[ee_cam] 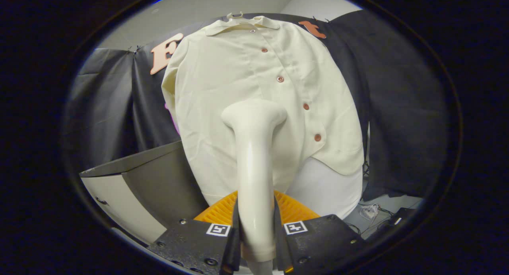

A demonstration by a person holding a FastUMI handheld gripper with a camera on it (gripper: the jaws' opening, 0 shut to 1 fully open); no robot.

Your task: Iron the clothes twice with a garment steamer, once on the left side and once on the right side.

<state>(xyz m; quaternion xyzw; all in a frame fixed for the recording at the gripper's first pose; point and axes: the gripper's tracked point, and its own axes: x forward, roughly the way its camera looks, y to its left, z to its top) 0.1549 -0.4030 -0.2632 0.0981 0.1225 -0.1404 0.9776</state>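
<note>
Pinching the steamer [254, 163] by its handle, my claw [256, 235] has both fingers pressed against the pale shaft, one on each side. Each finger block carries one square marker, so two markers [295, 227] in all. The steamer rises straight up between the fingers and ends in one broad head, which sits against the lower middle of the shirt [238, 88], just left of the button line.

One shirt hangs ahead of me on one hanger [234, 16], its hook showing above the collar. I count five buttons [280, 79] down the front placket, from the collar to near the hem. The cloth is cream, lightly creased, with the right hem dropping lower than the middle.

Behind the handle, just beyond my fingers, lies one orange ribbed thing [218, 213]; I cannot tell what it is. Left of it stands one cabinet [131, 179] with a grey top and a pale front. Black cloth [397, 108] covers the wall behind the shirt, and a few cables [370, 211] lie on the floor at the lower right.
</note>
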